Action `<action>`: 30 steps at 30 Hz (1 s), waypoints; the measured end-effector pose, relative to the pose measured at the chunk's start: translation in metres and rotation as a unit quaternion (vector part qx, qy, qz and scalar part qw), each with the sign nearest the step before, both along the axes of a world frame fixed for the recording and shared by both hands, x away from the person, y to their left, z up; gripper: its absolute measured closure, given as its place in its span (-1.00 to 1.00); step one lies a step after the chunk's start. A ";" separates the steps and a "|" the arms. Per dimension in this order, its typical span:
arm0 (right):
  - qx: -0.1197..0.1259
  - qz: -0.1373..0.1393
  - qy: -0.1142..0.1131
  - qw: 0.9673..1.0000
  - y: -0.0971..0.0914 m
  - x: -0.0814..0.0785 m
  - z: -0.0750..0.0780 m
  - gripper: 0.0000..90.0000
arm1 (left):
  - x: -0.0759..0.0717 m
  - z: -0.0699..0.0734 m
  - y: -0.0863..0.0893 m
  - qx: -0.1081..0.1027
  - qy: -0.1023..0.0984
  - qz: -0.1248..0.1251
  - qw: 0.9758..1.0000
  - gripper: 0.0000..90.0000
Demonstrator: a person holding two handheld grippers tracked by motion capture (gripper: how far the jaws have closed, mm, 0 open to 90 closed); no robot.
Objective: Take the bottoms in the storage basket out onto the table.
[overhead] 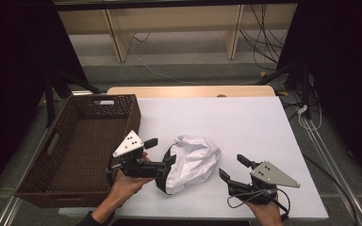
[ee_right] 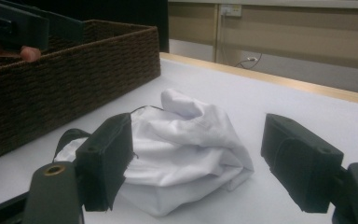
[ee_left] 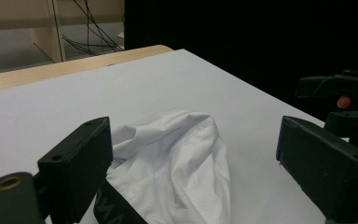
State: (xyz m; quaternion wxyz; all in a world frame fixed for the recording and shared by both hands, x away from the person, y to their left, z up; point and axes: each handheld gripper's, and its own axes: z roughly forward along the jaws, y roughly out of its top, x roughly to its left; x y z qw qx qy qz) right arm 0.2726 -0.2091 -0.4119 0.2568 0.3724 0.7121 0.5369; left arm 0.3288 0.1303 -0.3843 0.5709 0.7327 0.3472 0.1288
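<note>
The work in hand looks like getting the crumpled white garment (overhead: 193,162) into the wicker basket (overhead: 66,186), and judged from how things lie, almost all of it is left; the basket's floor is bare and the cloth sits on the white table (overhead: 245,122), just beside the basket's right wall, toward 5 o'clock from the basket's middle in the high view.

The garment is bunched into 1 heap, with a black waistband or trim curling along its lower left edge; it rests on the table and is not lifted.

The left gripper (overhead: 162,150) sits at 9 o'clock of the heap, its 2 jaws standing apart; in the high view the lower jaw reaches the black trim, while in the left gripper view (ee_left: 186,154) the cloth lies between the jaws with no pad pressing on it; so I judge there is no grip yet.

The right gripper (overhead: 233,167) waits at 4 o'clock of the heap, a little apart from it, jaws likewise spread wide and empty; the right gripper view (ee_right: 196,154) frames the cloth between them.

What remains: closing on the cloth, lifting it, carrying it toward 9 o'clock over the basket's wall, and letting go.
</note>
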 end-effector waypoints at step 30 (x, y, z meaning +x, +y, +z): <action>0.006 0.005 -0.001 1.000 0.000 0.000 0.001 -0.57 | -0.020 -0.019 -0.004 0.013 -0.013 -0.013 1.000 -1.00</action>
